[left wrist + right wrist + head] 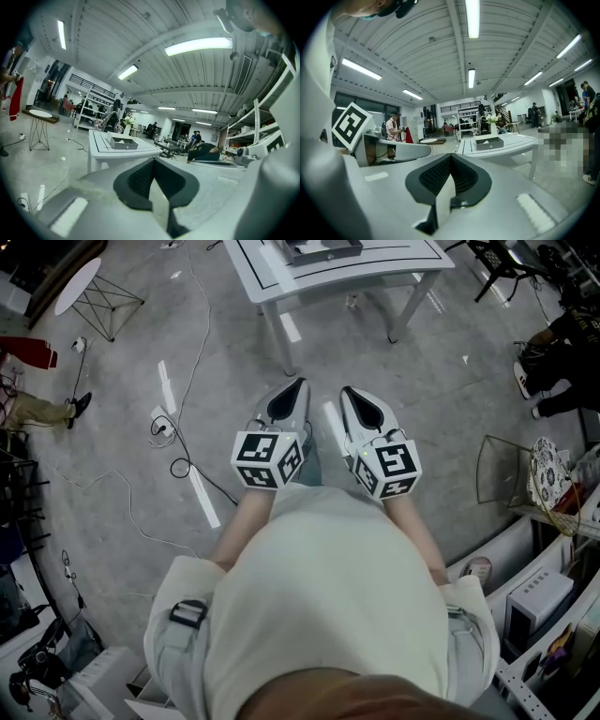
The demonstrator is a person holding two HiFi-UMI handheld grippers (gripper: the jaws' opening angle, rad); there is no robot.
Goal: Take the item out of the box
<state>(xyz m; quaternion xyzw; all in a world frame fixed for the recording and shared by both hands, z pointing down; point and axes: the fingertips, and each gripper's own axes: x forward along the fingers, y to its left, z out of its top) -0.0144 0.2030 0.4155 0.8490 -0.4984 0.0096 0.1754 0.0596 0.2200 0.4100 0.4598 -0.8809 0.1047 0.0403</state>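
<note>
A shallow grey box sits on a white table ahead of me, at the top edge of the head view. The left gripper view shows the same box, as does the right gripper view; what lies inside it is not visible. I hold both grippers side by side in front of my chest, well short of the table, and they point toward it. My left gripper is shut with nothing in it. My right gripper is shut and empty too.
Cables and a power strip trail across the grey floor to my left. A small round table stands far left. A wire chair and shelving line my right side. People stand in the background.
</note>
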